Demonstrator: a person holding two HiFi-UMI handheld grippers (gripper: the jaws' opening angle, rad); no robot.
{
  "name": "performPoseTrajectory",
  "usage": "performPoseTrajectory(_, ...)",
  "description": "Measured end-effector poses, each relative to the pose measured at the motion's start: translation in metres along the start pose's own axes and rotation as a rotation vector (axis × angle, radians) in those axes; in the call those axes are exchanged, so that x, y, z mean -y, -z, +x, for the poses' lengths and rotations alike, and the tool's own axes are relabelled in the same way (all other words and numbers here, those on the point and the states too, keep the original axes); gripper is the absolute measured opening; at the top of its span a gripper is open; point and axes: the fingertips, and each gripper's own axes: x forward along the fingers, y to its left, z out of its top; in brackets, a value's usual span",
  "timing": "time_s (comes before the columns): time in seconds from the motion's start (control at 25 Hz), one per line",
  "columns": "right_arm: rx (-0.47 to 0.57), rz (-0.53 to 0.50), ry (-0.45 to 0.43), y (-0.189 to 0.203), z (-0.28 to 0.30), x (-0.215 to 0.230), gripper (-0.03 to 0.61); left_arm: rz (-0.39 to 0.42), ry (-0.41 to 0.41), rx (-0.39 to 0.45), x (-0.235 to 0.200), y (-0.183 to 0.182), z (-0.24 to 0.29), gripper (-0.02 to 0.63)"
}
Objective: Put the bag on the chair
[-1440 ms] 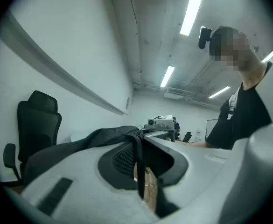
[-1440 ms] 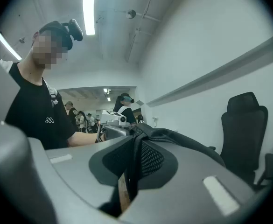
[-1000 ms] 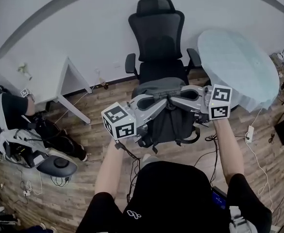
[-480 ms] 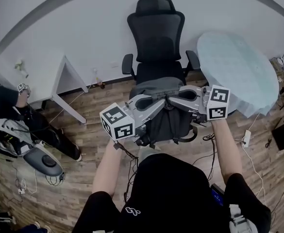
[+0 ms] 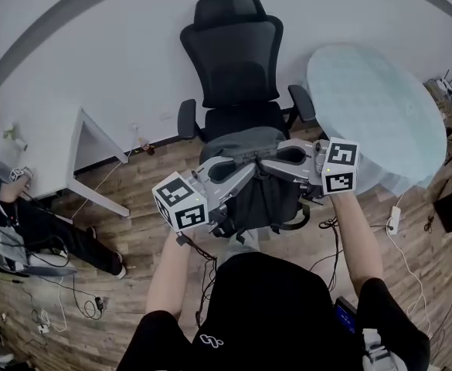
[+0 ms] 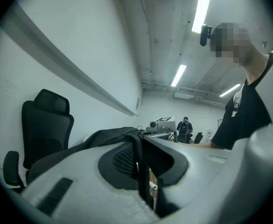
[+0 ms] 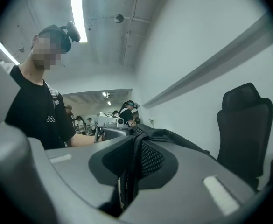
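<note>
The left tongs (image 5: 239,168) are clamping on the top strap of the bag (image 5: 256,199), the strap's dark mesh pinched between the two pads. The right tongs (image 5: 278,159) are gripping the same strap from the other side, closed tight on the webbing, and the two tips are nearly meeting over the bag's top. The bag, a dark grey backpack, is hanging below both tongs with its straps dangling towards the person's body at 6 o'clock. Its top is lying just in front of the seat of the black chair (image 5: 237,60), which is standing at 12 o'clock with its high back against the white wall; whether the bag is touching the seat cannot be told. A round pale desk (image 5: 372,99) is sitting at 2 o'clock, a white desk (image 5: 48,149) at 9 o'clock, and the wooden floor (image 5: 133,230) is spreading beneath.
</note>
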Motion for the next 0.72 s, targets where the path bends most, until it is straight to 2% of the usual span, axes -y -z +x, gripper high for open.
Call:
performPoseTrajectory(0.2,-0.006,0.014,0.010,-0.009,0.015,0.092,0.040,-0.058,0.027,-0.016,-0.090,-0.011,0.025,0.031)
performPoseTrajectory(0.36,-0.013,0.031,0.003,-0.008,0.032,0.157,0.038,-0.103,0.068,-0.063,-0.157,-0.012,0.036,0.031)
performPoseTrajectory(0.6,-0.025,0.117,0.074,-0.007,0.062,0.259,0.037,-0.145,0.129,-0.078,-0.261,-0.016,0.050,0.029)
performPoseTrajectory(0.72,-0.027,0.178,0.144,-0.001,0.073,0.299,0.037,-0.145,0.153,-0.090,-0.303,-0.013,0.056,0.029)
